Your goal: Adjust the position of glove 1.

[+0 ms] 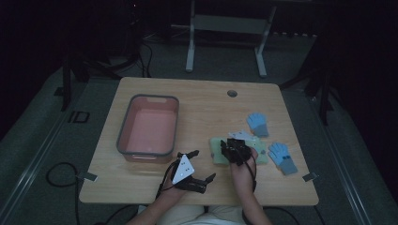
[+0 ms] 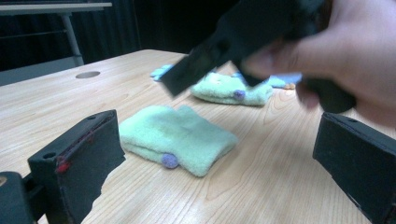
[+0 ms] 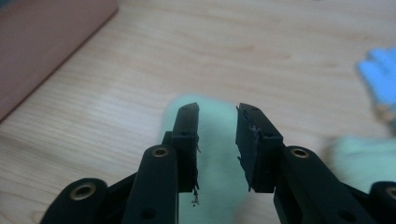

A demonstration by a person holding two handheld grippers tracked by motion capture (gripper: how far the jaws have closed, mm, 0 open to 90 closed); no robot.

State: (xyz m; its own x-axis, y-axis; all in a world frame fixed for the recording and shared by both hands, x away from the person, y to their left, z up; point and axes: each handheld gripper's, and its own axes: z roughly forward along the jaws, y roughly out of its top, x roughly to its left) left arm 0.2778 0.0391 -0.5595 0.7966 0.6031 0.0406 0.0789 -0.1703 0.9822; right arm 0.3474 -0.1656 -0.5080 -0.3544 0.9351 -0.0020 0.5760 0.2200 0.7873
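- I am bringing my right gripper (image 1: 233, 146) down over the near green glove (image 1: 218, 151), the one lying closest to the pink bin (image 1: 127, 142), since it looks like the gloves are meant to go in there.
- In the right gripper view that glove (image 3: 212, 154) is sitting blurred right under and between my jaws, which are standing a narrow gap apart and not yet pinching the cloth, so I am judging this as the approach, not the grab.
- The second green glove (image 2: 231, 89) is lying just behind the first (image 2: 177, 135) in the left gripper view, and two blue gloves (image 1: 258, 123) (image 1: 283, 157) are resting further to the right on the table (image 1: 206, 101), well apart from the bin.
- I am keeping my left gripper (image 1: 199, 166) low near the table's front edge, jaws spread wide and empty, pointing toward the green gloves so it is staying out of the way but ready.
- My right hand (image 1: 243, 172) is reaching forward with the wrist tipped so the jaws point down and away from me; the same hand (image 2: 345, 56) is looming large and blurred in the left gripper view.
- The bin is sitting empty to the left, so nothing looks sorted yet.
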